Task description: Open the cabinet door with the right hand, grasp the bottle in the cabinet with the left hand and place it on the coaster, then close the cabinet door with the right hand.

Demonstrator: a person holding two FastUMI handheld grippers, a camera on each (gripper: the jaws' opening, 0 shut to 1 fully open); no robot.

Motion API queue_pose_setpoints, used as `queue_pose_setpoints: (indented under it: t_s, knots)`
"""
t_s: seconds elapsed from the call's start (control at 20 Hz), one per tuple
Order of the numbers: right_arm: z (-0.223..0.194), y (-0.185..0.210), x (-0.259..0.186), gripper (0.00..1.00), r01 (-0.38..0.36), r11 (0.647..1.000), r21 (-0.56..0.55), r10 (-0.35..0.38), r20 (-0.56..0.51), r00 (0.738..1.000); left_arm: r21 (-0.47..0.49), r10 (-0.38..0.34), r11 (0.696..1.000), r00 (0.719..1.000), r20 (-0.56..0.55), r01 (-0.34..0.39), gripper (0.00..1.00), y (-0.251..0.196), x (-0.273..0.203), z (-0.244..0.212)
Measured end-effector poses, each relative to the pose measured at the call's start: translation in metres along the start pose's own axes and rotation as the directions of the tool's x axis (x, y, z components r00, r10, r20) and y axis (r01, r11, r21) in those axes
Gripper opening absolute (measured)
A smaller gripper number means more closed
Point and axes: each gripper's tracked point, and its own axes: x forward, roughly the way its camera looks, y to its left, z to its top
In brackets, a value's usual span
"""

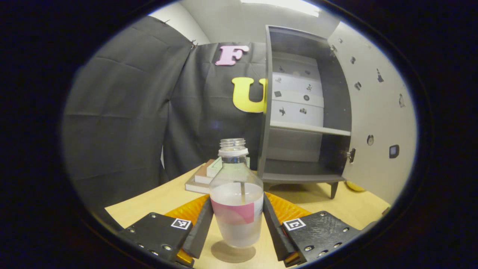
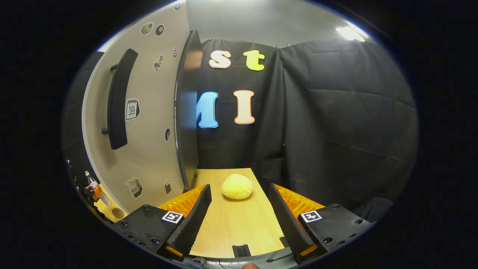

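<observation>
Looks like a staged recording booth, not a real home: black cloth walls (image 2: 336, 112), a light wooden table (image 2: 231, 224), one small sticker-covered cabinet (image 1: 298, 112) as prop.

The light comes from bright ceiling lamps (image 1: 283, 4) at the top of both views, and they glare white. The table (image 2: 233, 224) is well lit. The bottle (image 1: 236, 198) drops a soft shadow in the lower middle. Straight edges bend near the rims. Both views look sharp.
</observation>
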Motion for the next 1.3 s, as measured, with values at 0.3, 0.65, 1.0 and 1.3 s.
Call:
queue_pose_setpoints:
  t_s: [0.3,0.65,1.0,1.3]
  knots:
    - [-0.001,0.002,0.004,0.99,0.012,0.999,-0.034,-0.012,-0.003,1.0,0.064,0.016,0.998,0.999,-0.043,-0.013,0.71,-0.002,0.004,-0.039]
    - [-0.004,0.005,0.013,0.99,-0.001,0.999,-0.033,0.0,-0.024,1.0,0.074,0.043,0.996,0.997,-0.065,-0.038,0.75,-0.004,0.0,-0.067]
    - [-0.002,0.006,0.02,0.99,-0.013,1.0,-0.028,0.013,-0.013,1.0,0.135,0.08,0.989,0.993,-0.09,-0.067,0.77,-0.013,0.001,-0.065]
    - [0.004,0.005,0.02,0.99,-0.035,0.999,-0.007,0.035,0.0,0.999,0.152,0.082,0.986,0.995,-0.049,-0.074,0.79,-0.02,-0.015,-0.019]
